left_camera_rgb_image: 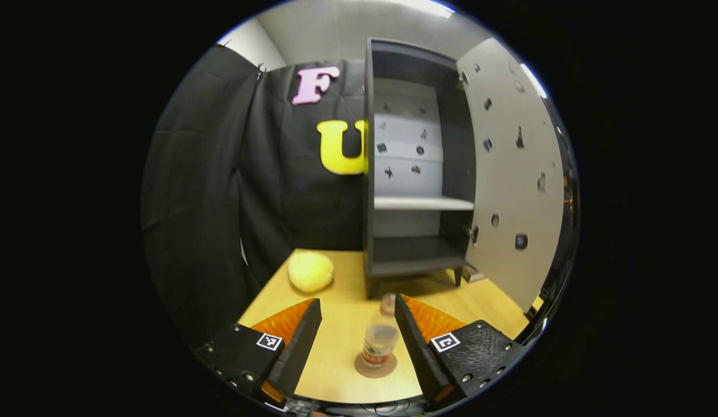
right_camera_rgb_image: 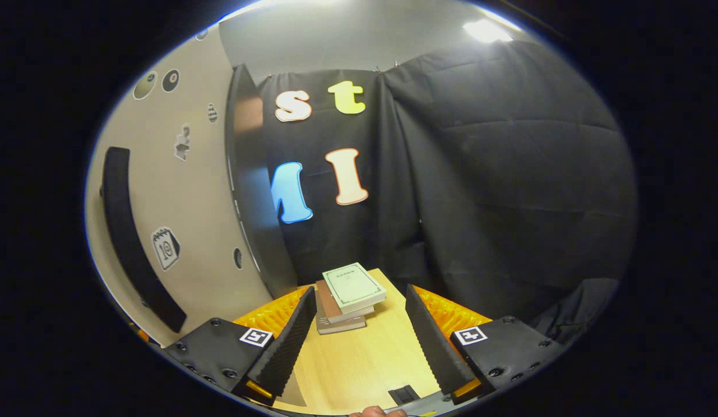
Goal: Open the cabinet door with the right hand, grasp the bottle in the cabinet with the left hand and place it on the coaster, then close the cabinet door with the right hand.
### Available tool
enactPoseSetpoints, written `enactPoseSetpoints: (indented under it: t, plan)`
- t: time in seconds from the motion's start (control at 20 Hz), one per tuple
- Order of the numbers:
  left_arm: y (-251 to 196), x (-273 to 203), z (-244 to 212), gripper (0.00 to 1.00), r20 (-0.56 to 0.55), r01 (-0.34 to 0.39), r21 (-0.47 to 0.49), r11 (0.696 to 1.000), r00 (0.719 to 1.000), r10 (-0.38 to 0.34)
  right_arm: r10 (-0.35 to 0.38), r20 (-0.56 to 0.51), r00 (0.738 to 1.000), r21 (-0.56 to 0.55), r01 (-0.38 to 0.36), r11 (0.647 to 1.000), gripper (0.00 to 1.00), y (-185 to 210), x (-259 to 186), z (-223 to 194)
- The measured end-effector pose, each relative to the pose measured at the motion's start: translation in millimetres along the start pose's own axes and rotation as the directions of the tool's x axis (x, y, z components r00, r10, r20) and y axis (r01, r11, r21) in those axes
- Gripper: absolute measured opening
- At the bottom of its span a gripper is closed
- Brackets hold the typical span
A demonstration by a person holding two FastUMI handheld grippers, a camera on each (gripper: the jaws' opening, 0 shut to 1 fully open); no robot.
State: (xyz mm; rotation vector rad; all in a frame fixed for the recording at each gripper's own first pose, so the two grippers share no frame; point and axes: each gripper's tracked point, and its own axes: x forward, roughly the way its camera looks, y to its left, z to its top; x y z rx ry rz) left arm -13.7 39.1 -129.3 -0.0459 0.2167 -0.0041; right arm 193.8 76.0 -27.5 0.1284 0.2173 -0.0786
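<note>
In the left gripper view, a yellow sponge-like lump (left_camera_rgb_image: 310, 271) lay on the wooden table (left_camera_rgb_image: 336, 370) to the left. My left gripper (left_camera_rgb_image: 358, 333) stood wide apart, gripping nothing. Between its fingers the bottle (left_camera_rgb_image: 380, 341) stood upright on the round coaster (left_camera_rgb_image: 375, 366), touching neither finger. Behind it the cabinet (left_camera_rgb_image: 414, 174) stood with its shelves bare and its door (left_camera_rgb_image: 512, 174) swung fully to the right.

With the bottle where the task wanted it and the door open, I judged that closing the door was what remained. That would call for my right gripper (right_camera_rgb_image: 356, 324) to get behind the door and swing it shut.

In the right gripper view, the door with its long dark handle (right_camera_rgb_image: 130, 237) stood close on the left. My right gripper was wide too, empty, over the table, with a stack of books (right_camera_rgb_image: 347, 295) ahead and black cloth walling the booth.
</note>
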Motion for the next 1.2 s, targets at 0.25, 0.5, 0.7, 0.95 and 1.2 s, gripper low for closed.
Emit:
enactPoseSetpoints:
  t: [0.25, 0.5, 0.7, 0.95, 1.2]
  plan:
    - [5, 0, 47, 0.72, 0.05, -0.002, 0.023, 1.0, 0.999, 0.0, 0.112, 0.067, 0.991, 0.001, -0.113, 0.994, 0.98, 37, -21, 42]
    - [-1, 3, 57, 0.75, 0.057, 0.017, 0.023, 1.0, 0.998, -0.018, 0.183, 0.115, 0.976, 0.004, -0.184, 0.983, 0.92, 56, -37, 68]
    - [-3, 6, 55, 0.75, 0.052, 0.023, 0.029, 0.999, 0.998, -0.024, 0.168, 0.121, 0.978, -0.055, -0.163, 0.985, 0.97, 63, -44, 72]
    - [9, -3, 58, 0.75, 0.06, 0.006, 0.011, 1.0, 0.998, -0.007, 0.191, 0.122, 0.974, -0.033, -0.188, 0.982, 0.96, 86, -53, 74]
    - [28, -6, 56, 0.75, 0.054, -0.029, -0.007, 1.0, 0.998, 0.029, 0.29, 0.099, 0.952, -0.077, -0.283, 0.956, 0.96, 138, -59, 67]
